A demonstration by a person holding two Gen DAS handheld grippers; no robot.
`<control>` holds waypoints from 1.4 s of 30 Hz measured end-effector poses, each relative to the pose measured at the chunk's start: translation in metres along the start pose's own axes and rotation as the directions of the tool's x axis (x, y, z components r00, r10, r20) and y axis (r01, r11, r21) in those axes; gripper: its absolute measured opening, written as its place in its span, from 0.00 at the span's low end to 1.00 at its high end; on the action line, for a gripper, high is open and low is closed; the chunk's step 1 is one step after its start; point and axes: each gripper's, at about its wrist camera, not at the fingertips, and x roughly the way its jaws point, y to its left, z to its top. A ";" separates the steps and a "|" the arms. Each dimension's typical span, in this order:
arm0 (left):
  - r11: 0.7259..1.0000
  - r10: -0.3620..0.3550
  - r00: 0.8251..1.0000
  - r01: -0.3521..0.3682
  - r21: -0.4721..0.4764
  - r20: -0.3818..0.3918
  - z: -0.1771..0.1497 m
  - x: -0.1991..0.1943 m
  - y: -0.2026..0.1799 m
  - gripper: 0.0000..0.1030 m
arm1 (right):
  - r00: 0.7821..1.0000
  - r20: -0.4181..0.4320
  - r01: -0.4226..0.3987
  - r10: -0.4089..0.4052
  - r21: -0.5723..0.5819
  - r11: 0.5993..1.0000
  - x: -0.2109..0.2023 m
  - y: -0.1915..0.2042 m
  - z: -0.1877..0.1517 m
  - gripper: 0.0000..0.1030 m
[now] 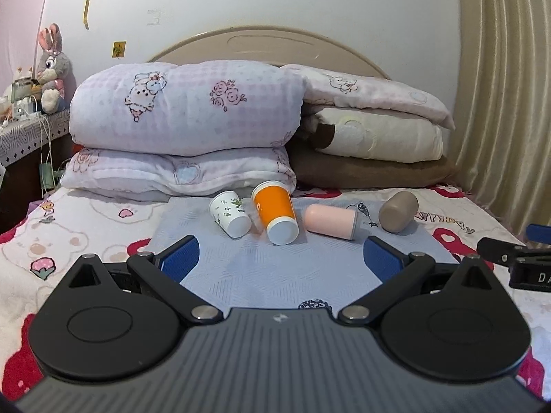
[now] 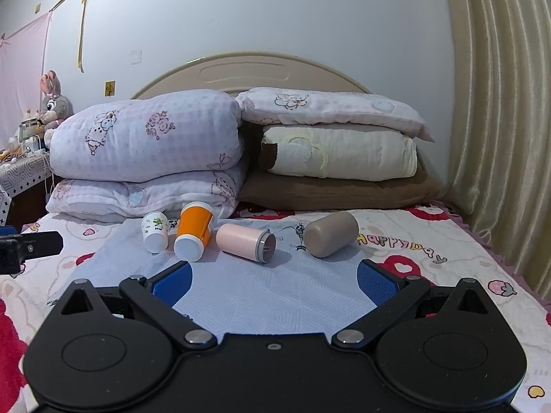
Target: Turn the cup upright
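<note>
Pale blue cloth (image 1: 275, 268) covered the middle of the bed (image 1: 86, 241), and four cups lay toppled on it in a row, none upright. From nine to three o'clock in the left wrist view they ran: a small white floral paper cup (image 1: 230, 215), an orange paper cup (image 1: 275, 212), a pink tumbler (image 1: 330, 222) and a taupe cup (image 1: 398, 211). The two paper cups lay just beside each other, bases pointing toward the cameras; the pink tumbler showed its grey mouth end in the right wrist view (image 2: 245, 242).

The left gripper (image 1: 280, 256) and right gripper (image 2: 273, 284) both hovered short of the row at six o'clock, fingers spread wide and holding nothing.

The paper cups would likely be very light and thin-walled, easily crushed, so a gentle pinch across the mid-body seems wiser than at the rim. The pink and taupe cups look stiffer and smoother, probably slippery and free to roll on soft bedding; a firm hold around the middle of the barrel should suit them. The yielding mattress may leave a righted cup unsteady.
</note>
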 end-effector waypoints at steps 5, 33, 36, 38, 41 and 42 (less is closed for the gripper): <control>1.000 0.016 1.000 -0.016 0.026 0.016 -0.002 -0.001 -0.005 1.00 | 1.000 0.007 -0.008 0.008 0.003 1.000 -0.001 0.000 0.001 1.00; 0.999 0.028 1.000 -0.028 -0.026 -0.009 -0.010 0.004 0.006 1.00 | 0.998 -0.047 -0.045 0.045 -0.004 0.999 0.005 0.009 -0.003 1.00; 0.999 0.033 0.999 -0.033 -0.023 -0.012 -0.009 0.003 0.007 1.00 | 0.997 -0.054 -0.057 0.058 0.007 0.998 0.006 0.010 -0.004 1.00; 0.999 0.034 0.999 -0.034 -0.021 -0.016 -0.009 0.003 0.008 1.00 | 0.996 -0.058 -0.065 0.065 0.004 0.998 0.006 0.011 -0.006 1.00; 0.999 0.044 0.999 -0.044 -0.022 -0.014 -0.008 0.003 0.008 1.00 | 0.996 -0.061 -0.071 0.071 -0.001 0.997 0.006 0.014 -0.007 1.00; 0.998 0.054 0.999 -0.054 -0.028 -0.002 -0.008 0.002 0.008 1.00 | 0.995 -0.063 -0.074 0.074 -0.002 0.997 0.006 0.014 -0.007 1.00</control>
